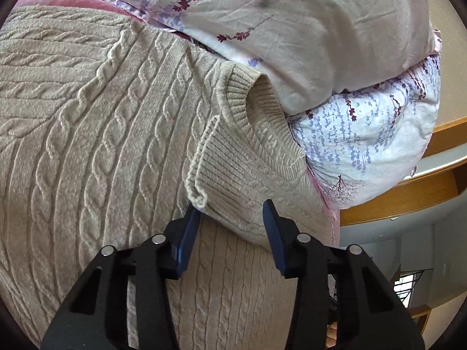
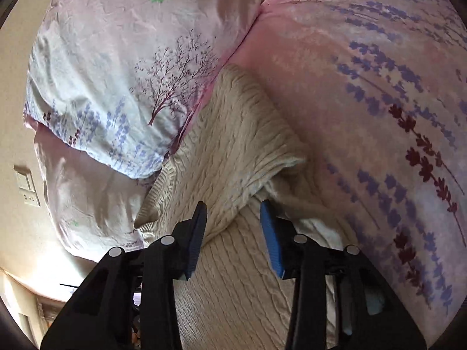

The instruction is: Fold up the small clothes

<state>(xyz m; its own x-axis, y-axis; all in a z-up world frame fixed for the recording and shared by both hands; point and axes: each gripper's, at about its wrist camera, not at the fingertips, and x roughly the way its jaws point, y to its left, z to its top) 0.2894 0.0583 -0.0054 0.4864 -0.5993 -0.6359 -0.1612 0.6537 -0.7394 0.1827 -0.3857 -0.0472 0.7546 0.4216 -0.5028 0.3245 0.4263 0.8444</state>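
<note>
Beige cable-knit sweater [image 1: 96, 134] lies flat on bed w/ floral bedding [image 1: 335, 43]. Left hand-held gripper [image 1: 232, 217] part-open, straddling folded-in sleeve cuff [image 1: 210, 169] just ahead. Right hand-held gripper [image 2: 233, 218] part-open over a sweater fold; neither visibly clamped.

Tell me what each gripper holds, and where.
Nothing held. Left gripper is open around the sweater's folded cuff; right gripper is open over a sweater fold.
</note>
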